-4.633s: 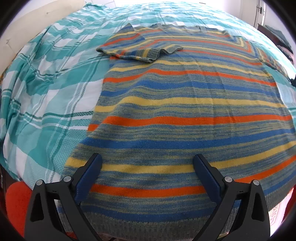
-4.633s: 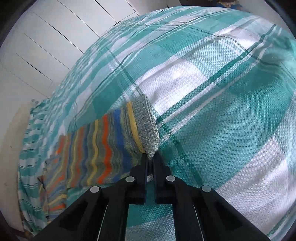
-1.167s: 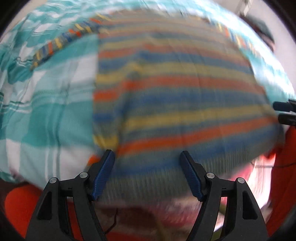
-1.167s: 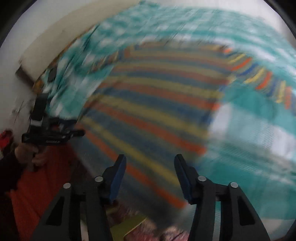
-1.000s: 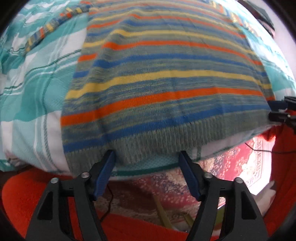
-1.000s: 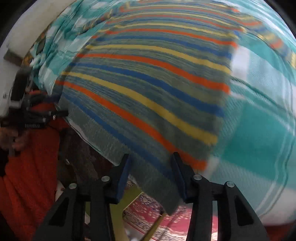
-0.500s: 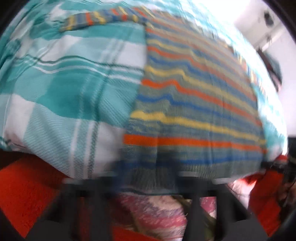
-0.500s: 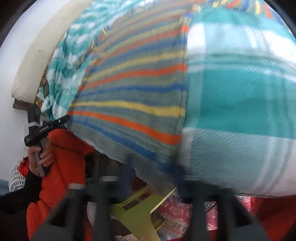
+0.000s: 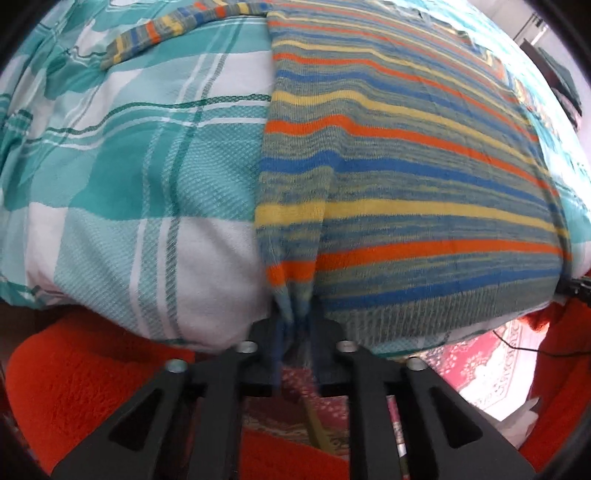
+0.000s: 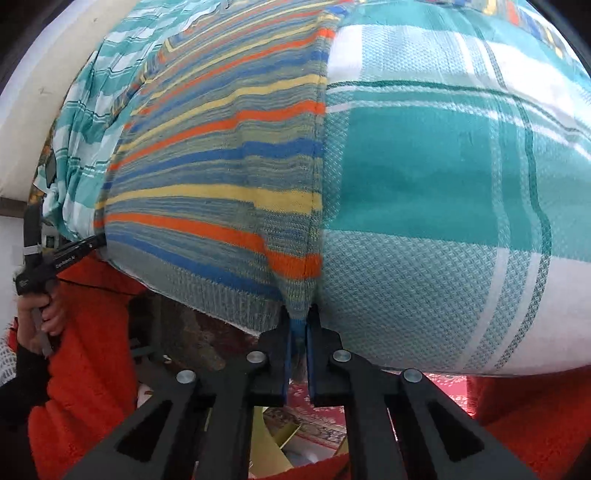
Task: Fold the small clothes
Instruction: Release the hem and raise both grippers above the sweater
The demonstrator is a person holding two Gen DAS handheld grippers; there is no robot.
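Note:
A striped knit sweater point(image 9: 406, 155) in orange, blue, yellow and grey-green lies spread flat on the bed, its hem at the near edge. It also shows in the right wrist view point(image 10: 221, 166). My left gripper point(image 9: 295, 325) is shut on the hem's left bottom corner. My right gripper point(image 10: 297, 328) is shut on the hem's right bottom corner. One sleeve point(image 9: 166, 29) lies stretched out to the far left on the bedcover. The left gripper point(image 10: 59, 254) shows at the left in the right wrist view, held by a hand.
The bed has a teal and white plaid cover point(image 9: 129, 166), which also shows in the right wrist view point(image 10: 443, 184). The person's orange fleece sleeves point(image 9: 74, 387) are below the bed edge. A patterned red rug point(image 9: 491, 354) lies on the floor. A white headboard point(image 10: 29, 92) stands at the left.
Both grippers were open a second ago, near the hem. They have moved to the sweater's two bottom corners and closed on them. Earlier the left sleeve was folded in; it now lies stretched out.

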